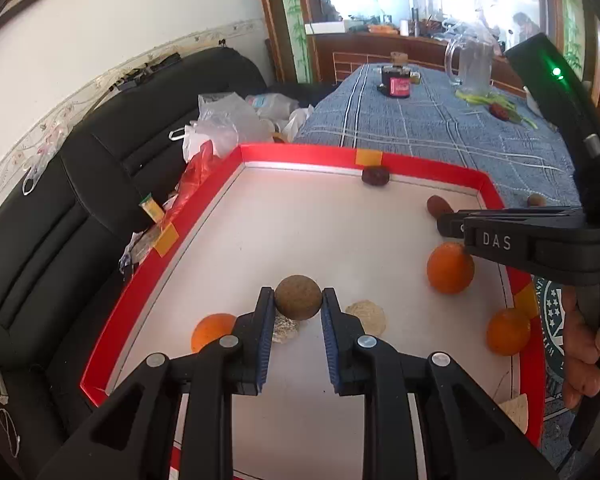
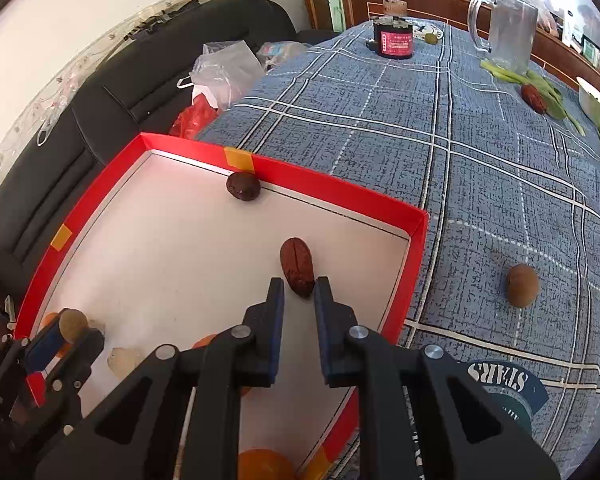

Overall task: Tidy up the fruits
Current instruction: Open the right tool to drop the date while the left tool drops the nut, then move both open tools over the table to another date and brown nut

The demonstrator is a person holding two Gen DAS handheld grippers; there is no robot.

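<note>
Left gripper (image 1: 298,304) holds a brown round fruit (image 1: 298,298) between its pads, low over the white floor of the red tray (image 1: 300,155), with oranges (image 1: 450,268) and pale shells (image 1: 367,317) lying around it. Right gripper (image 2: 299,294) has its jaws narrow, set either side of a red date (image 2: 297,267) near the tray's right wall; contact cannot be confirmed. Risk: the round fruit is gripped only at the pad tips and may roll out, and the date may squirt sideways if the jaws close off-centre; a kiwi (image 2: 522,284) lies outside on the tablecloth.
</note>
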